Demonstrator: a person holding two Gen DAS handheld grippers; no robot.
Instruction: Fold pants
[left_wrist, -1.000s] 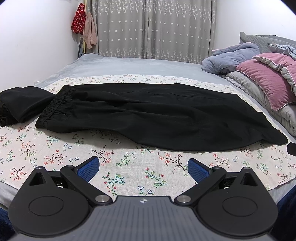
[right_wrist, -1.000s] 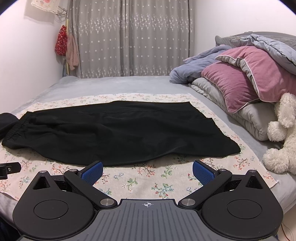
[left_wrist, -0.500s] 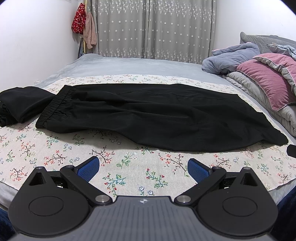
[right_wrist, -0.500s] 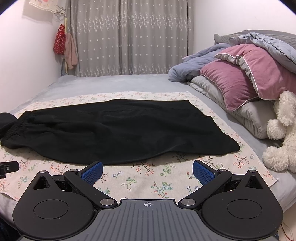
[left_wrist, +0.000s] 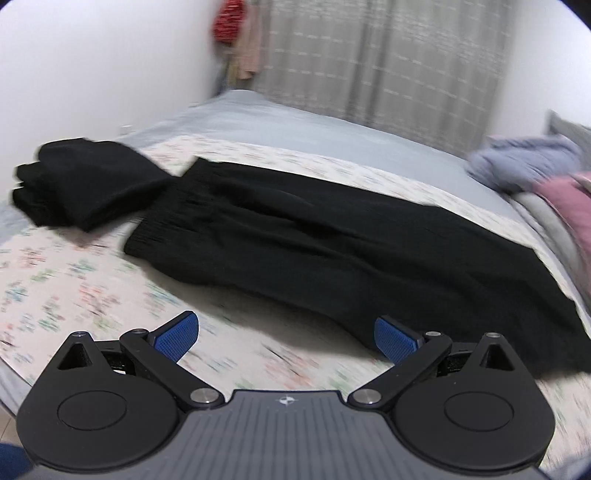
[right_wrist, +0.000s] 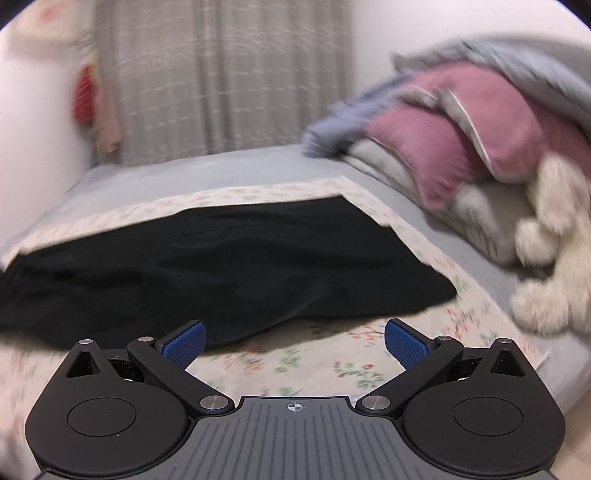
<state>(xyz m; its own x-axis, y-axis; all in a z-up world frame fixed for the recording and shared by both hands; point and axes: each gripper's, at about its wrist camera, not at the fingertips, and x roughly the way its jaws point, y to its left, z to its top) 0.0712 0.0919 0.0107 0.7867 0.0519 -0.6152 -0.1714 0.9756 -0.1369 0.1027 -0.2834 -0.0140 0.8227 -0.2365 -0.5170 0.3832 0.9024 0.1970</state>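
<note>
Black pants (left_wrist: 332, 243) are lying flat and stretched out across the floral sheet (left_wrist: 74, 280) on the bed, waistband toward the left next to a folded black pile (left_wrist: 81, 184). We've got our left gripper (left_wrist: 284, 336) and right gripper (right_wrist: 293, 341) over the near edge, jaws wide, holding nothing. Pink pillow (right_wrist: 461, 129) and plush toy (right_wrist: 554, 240) off right, both blurry.

- Soft, even indoor light fills both views; no glare.
- Motion blur smears the curtain (left_wrist: 388, 62), the floral sheet (left_wrist: 74, 280) and the pink pillow (right_wrist: 461, 129) beside it.
- The black pants (left_wrist: 332, 243) lose fold detail; a faint shadow lies under their near edge.
- Fisheye bending and dark corners frame each picture.
</note>
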